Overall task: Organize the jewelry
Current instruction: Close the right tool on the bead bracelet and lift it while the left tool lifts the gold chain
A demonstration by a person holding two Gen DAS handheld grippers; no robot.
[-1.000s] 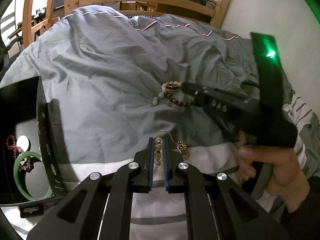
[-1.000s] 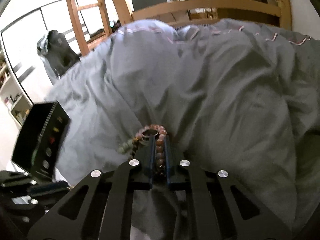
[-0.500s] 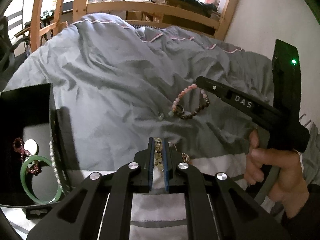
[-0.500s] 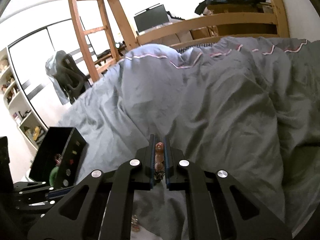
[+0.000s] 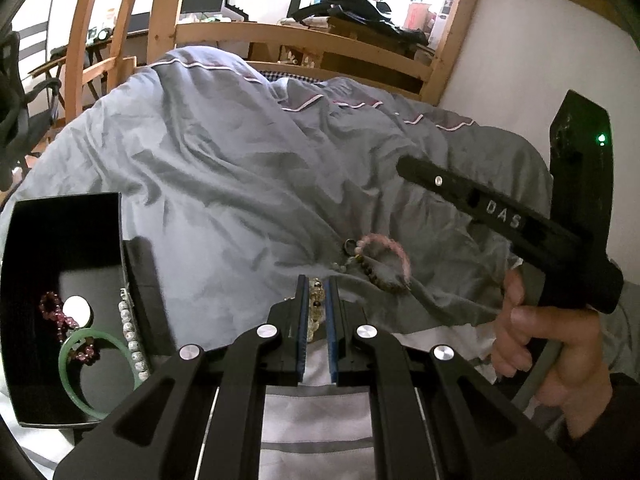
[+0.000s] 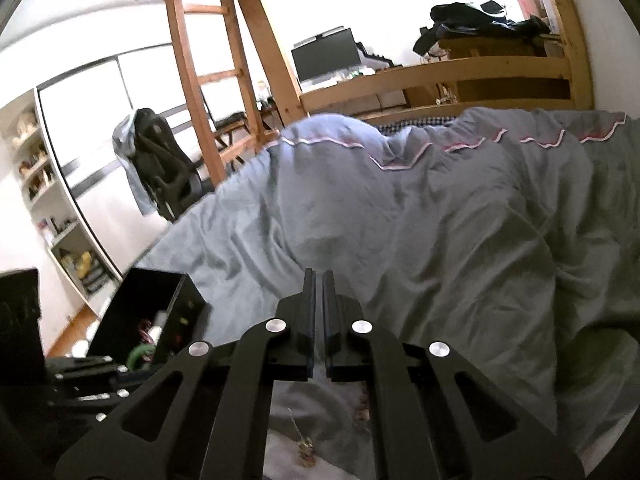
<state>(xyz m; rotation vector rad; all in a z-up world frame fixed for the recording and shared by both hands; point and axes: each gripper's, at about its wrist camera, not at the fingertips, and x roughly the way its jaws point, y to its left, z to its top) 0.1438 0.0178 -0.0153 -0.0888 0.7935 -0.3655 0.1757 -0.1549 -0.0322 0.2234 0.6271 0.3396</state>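
My left gripper [image 5: 317, 285] is shut on a pale yellow bead bracelet [image 5: 316, 300], held above the bed. A pink and brown bead bracelet [image 5: 382, 262] lies on the grey duvet [image 5: 240, 184] just beyond it. My right gripper [image 6: 319, 280] is shut and empty; in the left wrist view it [image 5: 404, 166] is raised above that bracelet. The black jewelry box [image 5: 64, 240] at the left holds a green bangle [image 5: 86, 364], a dark red bead bracelet [image 5: 60, 312] and a white bead string [image 5: 130, 340]. The box also shows in the right wrist view [image 6: 156, 304].
A wooden bed frame [image 5: 320, 40] and ladder [image 6: 200, 80] stand behind the duvet. A white wall [image 5: 520, 60] runs along the right. A small chain with a charm [image 6: 304, 446] lies on the white sheet under my right gripper.
The pink and brown bracelet has dropped out of my right gripper onto the duvet. The right gripper has risen, empty. My left gripper has lifted with the yellow bracelet.
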